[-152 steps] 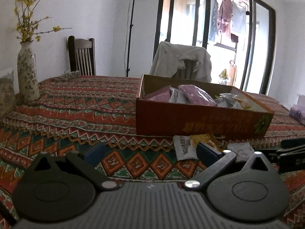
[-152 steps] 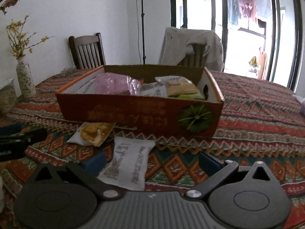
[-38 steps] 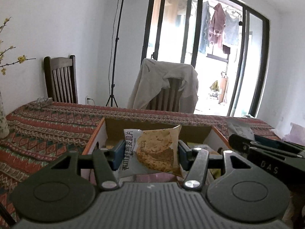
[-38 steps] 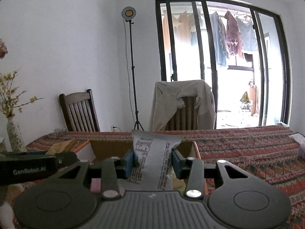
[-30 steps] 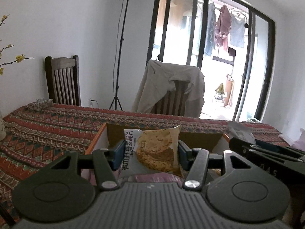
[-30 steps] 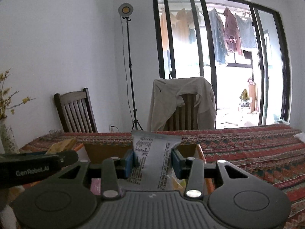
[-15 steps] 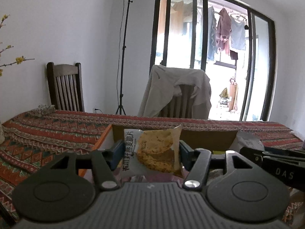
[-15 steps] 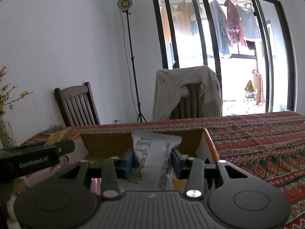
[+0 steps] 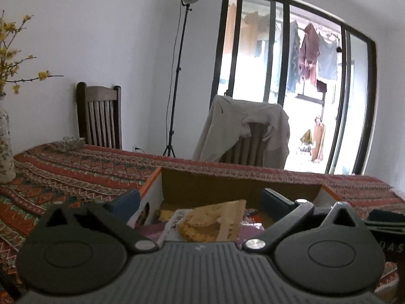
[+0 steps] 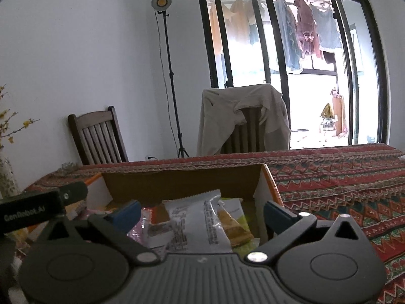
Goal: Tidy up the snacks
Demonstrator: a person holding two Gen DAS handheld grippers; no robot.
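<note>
Two grippers hang over one cardboard box [image 9: 238, 185], which sits on a table spread with a red patterned cloth [image 9: 76, 167]. Beyond the far edge of the table stand a dark wooden chair [image 9: 100, 116] near the white wall and a second chair draped with a pale jacket [image 9: 243, 131], with a lamp on a thin tripod [image 9: 177, 76] between them and a tall glass door [image 9: 291, 81] behind, laundry hanging outside it. A patterned vase with yellow blossom twigs [image 9: 5, 147] stands at the left edge of the table.

The box has orange rims and brown inner walls, and several snack packets lie inside it. The left gripper [image 9: 200, 202] is above the box's left part; its jaws are opening and stand wide apart, their blue pads clear of the biscuit packet [image 9: 207, 220], which lies tilted between them on the other packets, touching neither pad. The right gripper [image 10: 201, 210] is above the box's right part, its jaws likewise opening and spread wide. The white packet with black print [image 10: 200, 225] lies between its pads, free of both, resting on a yellow-green packet [image 10: 233, 225] and others near the box's right wall. In the right wrist view, one finger of the left gripper shows at the left edge.
</note>
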